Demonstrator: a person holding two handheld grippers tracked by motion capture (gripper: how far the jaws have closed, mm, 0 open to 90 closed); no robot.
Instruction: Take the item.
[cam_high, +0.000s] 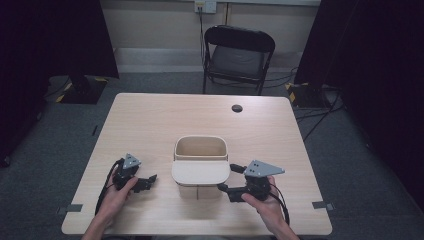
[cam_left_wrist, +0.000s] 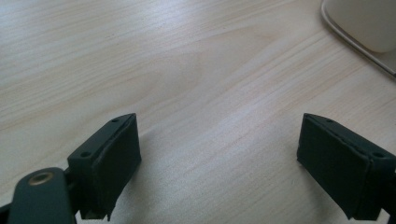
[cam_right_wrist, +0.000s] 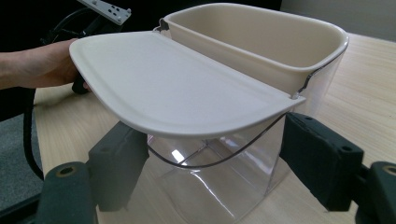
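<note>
Sitting near the middle of the desk (cam_high: 150, 120), a little toward its near edge: a clear plastic container (cam_right_wrist: 219, 182) with a cream insert tray (cam_high: 201, 148) in its far half and a cream lid (cam_high: 200, 172) over its near half, the lid tilting up and overhanging the clear wall toward the person.

Resting on the desk to the left of the container, near the front-left corner and well apart from it: the left gripper (cam_high: 146, 182), held in the left hand (cam_high: 116, 197). Standing wide apart with nothing between them, in the left gripper view: its jaws, released, over bare wood, with a corner of the cream lid (cam_left_wrist: 359, 28) showing at the upper right.

Sitting just beside the container's right side, toward the near edge: the right gripper (cam_high: 229, 183), held in the right hand (cam_high: 265, 202), grey plate on top. Pointing at the container's clear lower wall under the lid's overhang, in the right gripper view: its jaws, spread and released, flanking that wall without pressing on it. Whether either pad is touching the plastic: cannot tell.

Lying near the far edge of the desk: a small dark round hole (cam_high: 237, 108). Standing on the floor beyond that edge: a black folding chair (cam_high: 237, 55).
</note>
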